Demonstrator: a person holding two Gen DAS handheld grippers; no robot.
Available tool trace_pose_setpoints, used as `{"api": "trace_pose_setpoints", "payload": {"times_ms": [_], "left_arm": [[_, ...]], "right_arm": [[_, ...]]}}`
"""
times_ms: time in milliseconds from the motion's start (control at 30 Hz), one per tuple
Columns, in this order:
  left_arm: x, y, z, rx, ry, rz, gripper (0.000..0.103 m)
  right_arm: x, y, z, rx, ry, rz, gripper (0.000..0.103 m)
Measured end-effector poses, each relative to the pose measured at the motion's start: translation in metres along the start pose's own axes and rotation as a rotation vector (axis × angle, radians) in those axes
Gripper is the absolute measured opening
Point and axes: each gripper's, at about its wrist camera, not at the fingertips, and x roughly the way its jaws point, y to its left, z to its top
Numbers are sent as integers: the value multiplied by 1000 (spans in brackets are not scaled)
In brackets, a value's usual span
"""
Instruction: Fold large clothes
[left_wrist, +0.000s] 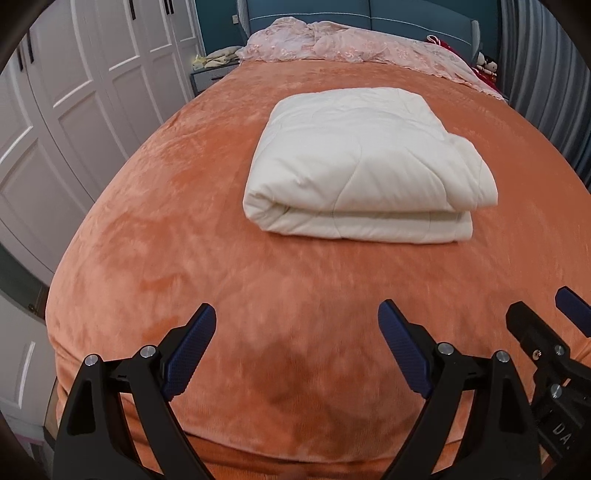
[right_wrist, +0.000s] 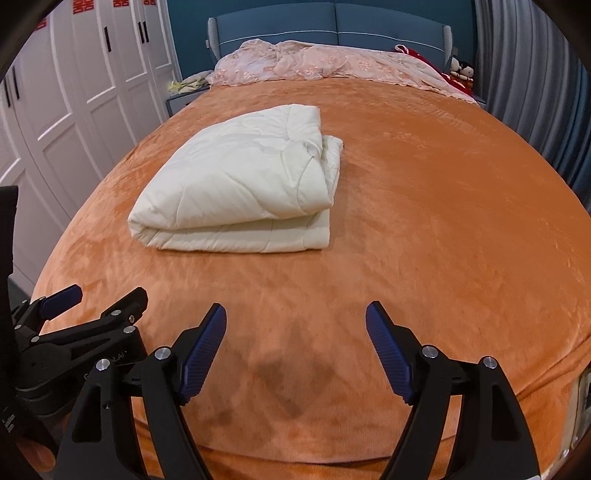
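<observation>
A cream quilted blanket (left_wrist: 364, 166) lies folded into a thick rectangle in the middle of the orange bed cover (left_wrist: 184, 229); it also shows in the right wrist view (right_wrist: 243, 192). My left gripper (left_wrist: 297, 314) is open and empty, held above the foot of the bed, well short of the blanket. My right gripper (right_wrist: 295, 314) is open and empty, beside the left one at the foot of the bed. The right gripper shows at the right edge of the left wrist view (left_wrist: 546, 325). The left gripper shows at the left of the right wrist view (right_wrist: 103, 295).
A pink lace cover (left_wrist: 351, 46) lies bunched at the head of the bed against a blue headboard (right_wrist: 332, 26). White wardrobe doors (left_wrist: 74, 92) line the left side. A bedside table (left_wrist: 208, 75) stands at the far left. Grey curtains (right_wrist: 535, 74) hang on the right.
</observation>
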Motion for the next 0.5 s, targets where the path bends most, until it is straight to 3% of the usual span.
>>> {"api": "trace_pose_setpoints", "payload": {"times_ms": [500], "left_arm": [[-24, -4, -18, 8, -52, 43, 87]], "right_arm": [[-21, 6, -18, -13, -37, -17, 76]]}}
